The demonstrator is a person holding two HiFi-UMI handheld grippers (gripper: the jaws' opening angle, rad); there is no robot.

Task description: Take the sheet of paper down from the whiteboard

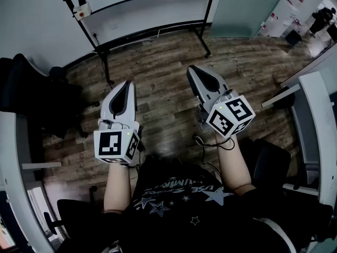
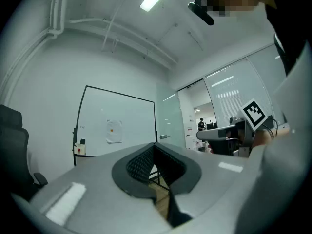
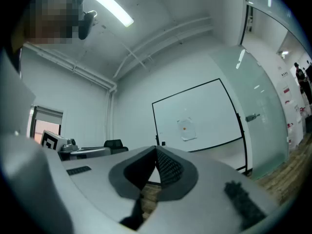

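The sheet of paper [image 2: 114, 130] [image 3: 186, 128], white with a small orange dot, hangs on the whiteboard [image 1: 147, 4] [image 2: 117, 126] [image 3: 195, 118], which stands on a black wheeled frame across the room. Both grippers are held level over the wooden floor, well short of the board. My left gripper [image 1: 126, 83] [image 2: 154, 145] is shut, its tips meeting with nothing between them. My right gripper [image 1: 192, 68] [image 3: 156, 148] is shut and empty too, slightly further forward. In the head view the paper is cut off by the top edge.
A small white box with a red button [image 1: 81, 9] [image 2: 79, 148] hangs on the board's left post. A black office chair [image 1: 31, 96] stands at the left, with desks [image 1: 316, 120] along both sides. A glass door [image 3: 263, 126] is right of the board, and a person [image 1: 321, 17] stands far off.
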